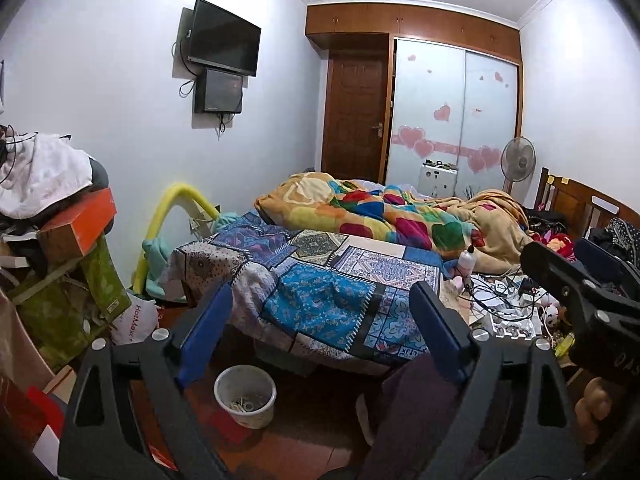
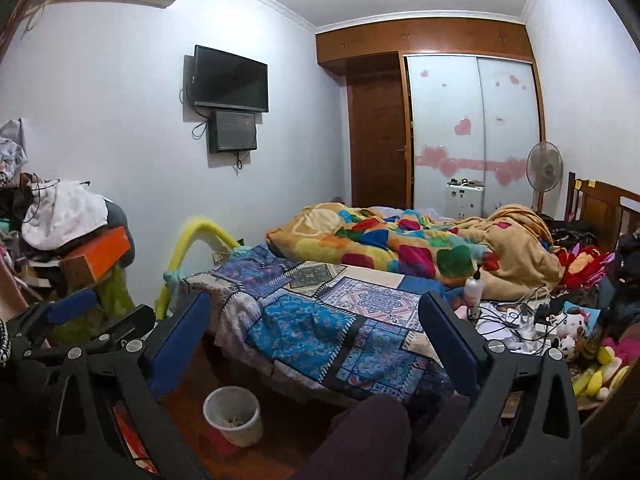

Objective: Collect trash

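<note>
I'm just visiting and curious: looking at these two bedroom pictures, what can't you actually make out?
- Small white bin on the floor: there is something at the bottom, too small to identify in either view.
- Clutter on the bed's right side: the cables and small items are tangled and blurred, and the right tongs cover part of them.
- Floor under the left tongs: hidden by their black frame.
- Pile at the left: cut off by the picture edge.

Open floor surrounds the bin (image 1: 245, 396); the bed (image 1: 320, 304) blocks behind, a box pile (image 1: 68, 240) crowds left.
</note>
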`<action>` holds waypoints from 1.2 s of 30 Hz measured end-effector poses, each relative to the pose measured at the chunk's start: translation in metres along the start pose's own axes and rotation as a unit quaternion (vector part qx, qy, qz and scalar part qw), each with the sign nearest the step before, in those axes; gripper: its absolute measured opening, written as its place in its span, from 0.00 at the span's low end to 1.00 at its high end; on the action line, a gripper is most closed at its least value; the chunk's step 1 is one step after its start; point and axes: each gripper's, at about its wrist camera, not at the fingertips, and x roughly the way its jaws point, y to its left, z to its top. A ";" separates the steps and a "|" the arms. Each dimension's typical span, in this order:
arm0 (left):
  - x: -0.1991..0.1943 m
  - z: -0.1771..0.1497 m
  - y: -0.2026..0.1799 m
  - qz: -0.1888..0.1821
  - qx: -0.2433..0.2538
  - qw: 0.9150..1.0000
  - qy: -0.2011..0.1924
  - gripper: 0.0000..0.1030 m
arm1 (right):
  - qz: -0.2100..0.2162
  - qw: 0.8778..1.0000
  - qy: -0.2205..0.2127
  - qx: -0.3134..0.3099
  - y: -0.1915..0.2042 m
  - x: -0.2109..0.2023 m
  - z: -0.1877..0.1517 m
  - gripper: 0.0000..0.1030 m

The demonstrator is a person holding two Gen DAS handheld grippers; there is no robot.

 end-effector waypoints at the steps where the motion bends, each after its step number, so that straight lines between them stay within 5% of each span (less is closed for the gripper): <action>1: 0.001 0.000 0.000 0.000 0.000 1.000 0.001 0.88 | -0.001 1.000 0.000 -0.001 0.000 -0.002 -0.002 1.00; 36: 0.007 -0.007 0.002 0.001 -0.014 1.000 0.016 0.88 | -0.004 1.000 0.003 -0.005 -0.004 -0.009 0.000 1.00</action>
